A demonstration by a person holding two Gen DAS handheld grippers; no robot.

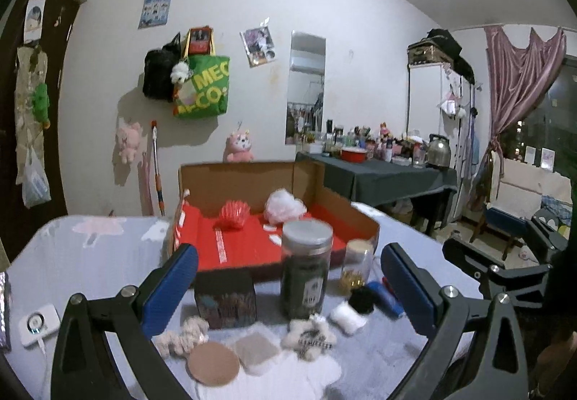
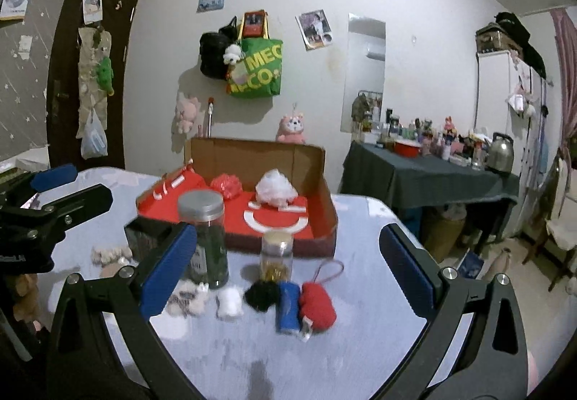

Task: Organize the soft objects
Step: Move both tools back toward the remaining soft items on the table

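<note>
A red-lined cardboard box [image 1: 360, 216] [image 2: 326, 209] stands open on the table and holds a red mesh puff [image 1: 232, 214] [image 2: 226, 185] and a white mesh puff [image 1: 285, 207] [image 2: 276, 190]. In front lie soft items: a cream scrunchie [image 1: 180, 337], a fluffy white bow [image 1: 310, 337] [image 2: 189, 299], a white pom [image 1: 348, 317] [image 2: 230, 302], a black pom [image 1: 362, 299] [image 2: 261, 295], a blue roll [image 2: 287, 306] and a red pouch [image 2: 319, 306]. My left gripper [image 1: 288, 291] is open and empty above them. My right gripper [image 2: 286, 277] is open and empty too.
A tall dark jar [image 1: 306, 270] [image 2: 205, 237], a small clear jar [image 1: 357, 264] [image 2: 277, 255] and a dark tin [image 1: 225, 302] stand before the box. A round pad [image 1: 213, 364] and a square pad [image 1: 258, 351] lie near. A white device [image 1: 38, 324] sits left.
</note>
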